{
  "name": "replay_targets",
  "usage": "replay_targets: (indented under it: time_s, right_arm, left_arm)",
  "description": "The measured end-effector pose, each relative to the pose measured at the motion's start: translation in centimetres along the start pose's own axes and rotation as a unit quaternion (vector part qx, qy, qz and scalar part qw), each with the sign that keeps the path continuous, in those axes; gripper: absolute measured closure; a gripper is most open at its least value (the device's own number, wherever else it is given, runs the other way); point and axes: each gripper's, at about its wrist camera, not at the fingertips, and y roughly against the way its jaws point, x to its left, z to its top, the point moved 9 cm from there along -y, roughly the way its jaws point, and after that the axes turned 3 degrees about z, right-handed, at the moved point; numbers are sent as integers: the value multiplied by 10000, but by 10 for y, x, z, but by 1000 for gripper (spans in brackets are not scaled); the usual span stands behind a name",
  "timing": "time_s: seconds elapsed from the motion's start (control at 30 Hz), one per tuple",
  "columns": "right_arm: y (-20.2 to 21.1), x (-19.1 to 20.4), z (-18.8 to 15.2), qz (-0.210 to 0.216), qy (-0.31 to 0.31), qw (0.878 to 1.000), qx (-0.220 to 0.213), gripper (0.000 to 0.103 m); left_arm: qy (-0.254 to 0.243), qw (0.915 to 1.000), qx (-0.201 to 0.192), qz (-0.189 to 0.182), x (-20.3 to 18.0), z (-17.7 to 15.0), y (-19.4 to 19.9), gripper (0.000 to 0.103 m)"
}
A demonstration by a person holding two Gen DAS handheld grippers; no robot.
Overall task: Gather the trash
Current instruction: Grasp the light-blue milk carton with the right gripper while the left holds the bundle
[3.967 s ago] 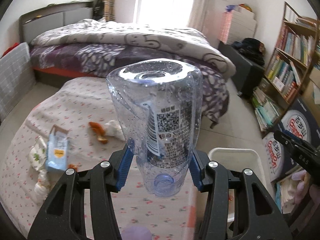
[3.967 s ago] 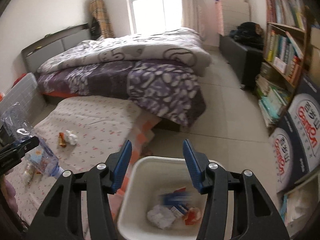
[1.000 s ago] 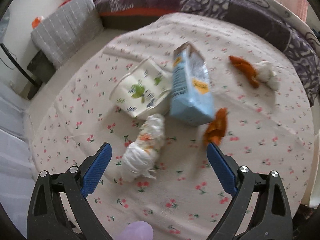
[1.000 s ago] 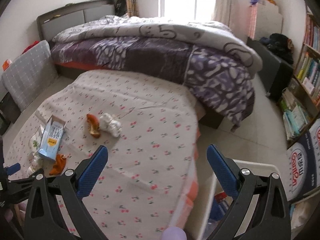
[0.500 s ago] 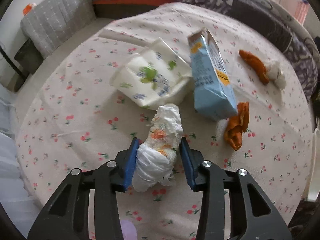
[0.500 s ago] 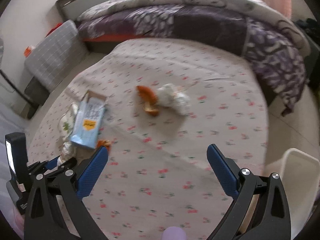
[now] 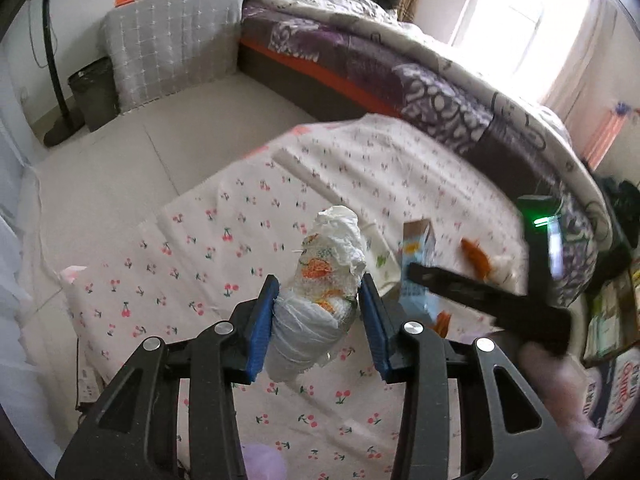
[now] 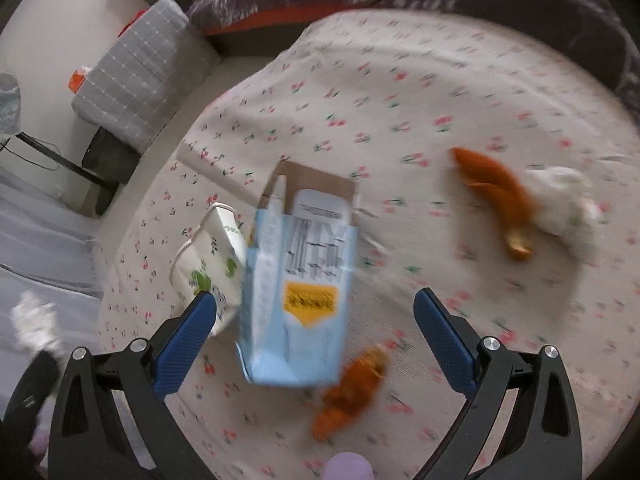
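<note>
L gripper (image 7: 318, 320): jaws closed partway, pinching wad of paper (image 7: 320, 292) w/ most of it sticking out past the tips; soft, may slip out. R gripper (image 8: 316, 338): jaws wide, empty; carton (image 8: 298, 292) between them, peel (image 8: 352, 390) by its end; risk: closing catches both.

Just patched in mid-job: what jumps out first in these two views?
The left gripper is shut on a crumpled white wad, held above the cherry-print sheet. The right gripper hangs open over a torn light-blue carton, with orange peel just right of it and a white floral packet on its left.
</note>
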Motion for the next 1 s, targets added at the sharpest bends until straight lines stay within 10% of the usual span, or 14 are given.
replay_targets:
  time_s: [0.23,0.33,1.0]
  right_arm:
    - [-24,9,5,178,284,9994,-10,7]
    - [-24,11,10,234,316,9992,-69,43]
    - [118,44,17,-299,1461,9623,-2275,44]
  left_arm:
    - [180,9998,13,-28,11,7,-1,64]
    - [270,9996,33,38,17,6,-3,64]
    - [98,9896,-1261,687,14,28,41,64]
